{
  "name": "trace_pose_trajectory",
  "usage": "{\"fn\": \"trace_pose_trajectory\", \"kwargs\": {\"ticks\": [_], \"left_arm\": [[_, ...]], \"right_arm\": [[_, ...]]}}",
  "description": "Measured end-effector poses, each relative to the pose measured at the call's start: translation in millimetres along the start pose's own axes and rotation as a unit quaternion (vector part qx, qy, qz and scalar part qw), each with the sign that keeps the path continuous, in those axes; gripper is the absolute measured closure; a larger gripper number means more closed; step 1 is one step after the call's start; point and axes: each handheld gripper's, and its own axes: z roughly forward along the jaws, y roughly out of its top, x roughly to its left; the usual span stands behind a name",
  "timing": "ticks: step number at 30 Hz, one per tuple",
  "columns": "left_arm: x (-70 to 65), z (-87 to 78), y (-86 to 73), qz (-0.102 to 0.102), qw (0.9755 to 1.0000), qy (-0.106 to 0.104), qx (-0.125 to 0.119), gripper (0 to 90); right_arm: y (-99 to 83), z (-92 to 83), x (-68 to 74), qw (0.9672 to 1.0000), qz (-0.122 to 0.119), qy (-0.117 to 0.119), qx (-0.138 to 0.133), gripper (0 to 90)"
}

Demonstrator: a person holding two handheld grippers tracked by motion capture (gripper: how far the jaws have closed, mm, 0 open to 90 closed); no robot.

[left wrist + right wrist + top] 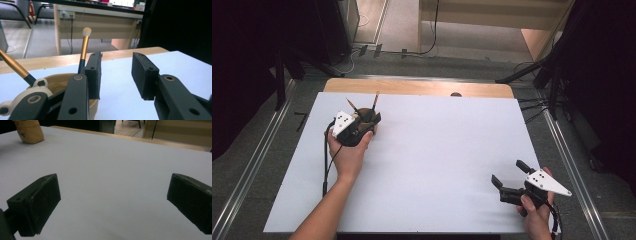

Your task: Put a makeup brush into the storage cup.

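While the left gripper [371, 121] sits at the upper left of the high view, its jaws stand apart with nothing between them, right over a tan cup [368, 120] that rests on the white table [437, 150]. Two brushes lean out of that cup: one brush with a gold ferrule [376, 99] rises nearly upright, and a second brush [350, 104] slants toward the upper left. Seen in the left gripper view, the cup [60, 83] fills the lower left of the frame just beside and partly behind the left-hand jaw, the upright brush [85, 46] stands above it at upper centre with a pale tuft on top, and the slanted brush [15, 66] crosses the left edge. At the lower right of the high view, the right gripper [507, 175] is held just above the table, well apart from the cup, its jaws spread wide and empty. From the right gripper view, the cup [28, 131] appears small in the upper left corner.
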Motion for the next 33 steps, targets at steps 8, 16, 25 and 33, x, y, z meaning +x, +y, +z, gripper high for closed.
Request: {"fn": "trace_pose_trajectory", "kwargs": {"ticks": [8,16,25,33], "left_arm": [[5.2,-16.9,-1.9,-0.010,0.9998,-0.014,0.012,51.4],[4.8,-25.1,-3.6,-0.042,0.9983,-0.027,0.031,16.0],[0.7,-39.5,-2.7,-0.039,0.9972,-0.051,0.038,0.7],[-0.5,-50.6,-3.4,-0.032,0.9976,-0.047,0.040,0.0]], "right_arm": [[-0.6,-0.4,-0.2,1.0000,-0.002,0.002,-0.002,0.0],[0.6,1.0,0.1,1.0000,-0.004,0.003,-0.002,0.0],[1.0,0.6,0.5,1.0000,-0.003,0.004,-0.003,0.0],[1.5,0.1,1.6,1.0000,-0.003,0.004,-0.003,0.0]]}}
